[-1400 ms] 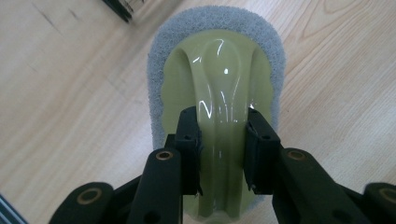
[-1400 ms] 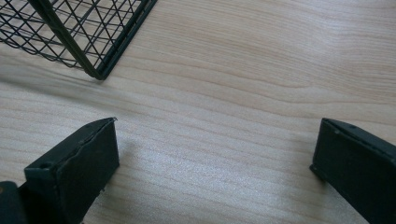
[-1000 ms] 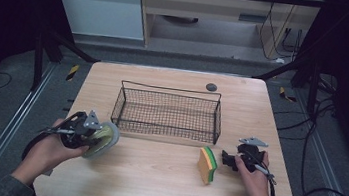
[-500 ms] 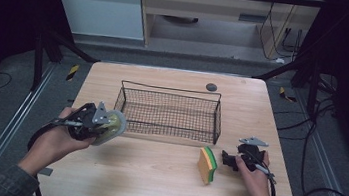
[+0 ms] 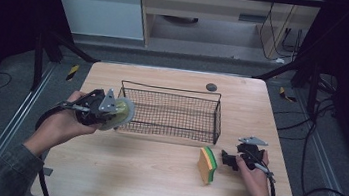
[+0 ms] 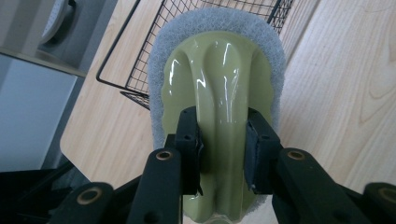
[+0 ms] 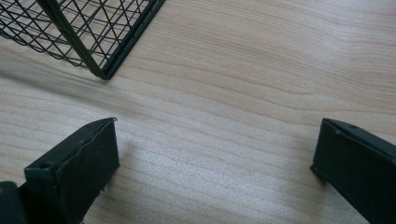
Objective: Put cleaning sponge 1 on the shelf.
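High view: pale wooden surface [image 5: 151, 186], rounded corners, dark floor and cables around it. Toward the far middle of it, a black wire basket [image 5: 170, 113], long, low and open-topped. Near the far edge beyond the basket, a small dark round disc [image 5: 211, 87].

At left, a sleeved forearm coming in from the bottom edge, hand wrapped around the left tongs [image 5: 110, 110], held above the surface just beside the basket's left end. Clamped in them, a scrubbing pad with a pale green plastic handle [image 5: 121, 113], its round grey face turned toward the basket and overlapping the basket's left rim in this picture; touching or not, impossible to tell.

At right, the right tongs [image 5: 226, 159] in the other hand, low at the surface near its right front. Just beside their tips, a yellow and green sponge [image 5: 207, 165] standing on edge, in front of the basket's right corner.

Left gripper view: two black jaws pressed on either side of the glossy green handle's central ridge, grey scouring fleece [image 6: 215, 21] fringing the handle, basket mesh behind it.

Right gripper view: jaws standing wide apart over bare wood grain, nothing between them, a corner of the basket at upper left.
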Motion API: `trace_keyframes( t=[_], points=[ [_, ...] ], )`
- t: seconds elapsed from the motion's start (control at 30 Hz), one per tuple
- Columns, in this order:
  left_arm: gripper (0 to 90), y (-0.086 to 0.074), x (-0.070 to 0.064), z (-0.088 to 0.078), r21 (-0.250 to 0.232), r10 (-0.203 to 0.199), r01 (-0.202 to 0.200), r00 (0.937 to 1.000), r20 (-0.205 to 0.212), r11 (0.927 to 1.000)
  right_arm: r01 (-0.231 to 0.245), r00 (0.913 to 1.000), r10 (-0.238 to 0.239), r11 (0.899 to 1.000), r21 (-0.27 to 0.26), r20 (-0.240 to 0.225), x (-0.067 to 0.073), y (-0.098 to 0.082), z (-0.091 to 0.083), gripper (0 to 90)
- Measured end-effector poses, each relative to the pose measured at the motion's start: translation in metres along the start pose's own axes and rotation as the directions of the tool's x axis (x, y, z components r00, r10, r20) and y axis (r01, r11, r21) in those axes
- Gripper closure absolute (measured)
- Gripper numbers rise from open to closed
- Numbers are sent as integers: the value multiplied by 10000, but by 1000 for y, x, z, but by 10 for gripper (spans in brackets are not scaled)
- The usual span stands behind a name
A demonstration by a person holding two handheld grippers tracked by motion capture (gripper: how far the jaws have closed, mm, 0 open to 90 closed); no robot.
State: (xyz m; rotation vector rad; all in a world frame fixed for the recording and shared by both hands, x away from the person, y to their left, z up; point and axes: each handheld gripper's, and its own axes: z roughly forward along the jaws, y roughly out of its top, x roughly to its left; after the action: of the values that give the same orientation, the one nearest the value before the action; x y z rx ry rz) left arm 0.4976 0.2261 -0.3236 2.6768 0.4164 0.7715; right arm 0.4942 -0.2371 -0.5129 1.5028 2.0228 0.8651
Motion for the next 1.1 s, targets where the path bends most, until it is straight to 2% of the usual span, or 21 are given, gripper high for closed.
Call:
trace_keyframes(
  t=[0.07, 0.17, 0.2, 0.33, 0.43, 0.53, 0.83, 0.93, 1.1],
  points=[
    [703, 3, 1, 4, -10, 77, -77, 10000, -54, 10000, 15, 10000, -15, 10000, 1, -5, 0, 0, 0, 4],
    [703, 9, 3, 11, -83, 263, -267, 9986, -457, 9996, 40, 10000, -40, 10000, -4, -12, 0, 0, 0, 5],
    [703, 9, 3, 11, -83, 263, -267, 9986, -457, 9996, 40, 10000, -40, 10000, -4, -12, 0, 0, 0, 5],
    [703, 19, 3, 18, 11, 745, -748, 9917, -1051, 9972, 127, 9999, -126, 9999, 15, -113, 0, -4, -4, 7],
    [702, 24, 4, 20, 2, 785, -789, 9915, -1037, 9969, 147, 9998, -147, 9999, -2, -165, -1, -5, -5, 7],
    [703, 32, 11, 22, 60, 1064, -1064, 9879, -1132, 9943, 172, 9997, -172, 9999, 7, -176, -1, -5, -5, 4],
    [703, 40, 24, 20, -128, 1053, -1084, 9834, -1475, 9940, 199, 9996, -199, 9998, 28, -213, -1, -4, -4, 6],
    [703, 43, 27, 20, -111, 1273, -1308, 9784, -1632, 9913, 195, 9996, -195, 9998, -1, -196, -1, -5, -5, 6],
    [702, 49, 29, 22, -86, 1646, -1679, 9741, -1548, 9858, 159, 9996, -158, 9999, 6, -239, -1, -4, -5, 5]
  ],
)
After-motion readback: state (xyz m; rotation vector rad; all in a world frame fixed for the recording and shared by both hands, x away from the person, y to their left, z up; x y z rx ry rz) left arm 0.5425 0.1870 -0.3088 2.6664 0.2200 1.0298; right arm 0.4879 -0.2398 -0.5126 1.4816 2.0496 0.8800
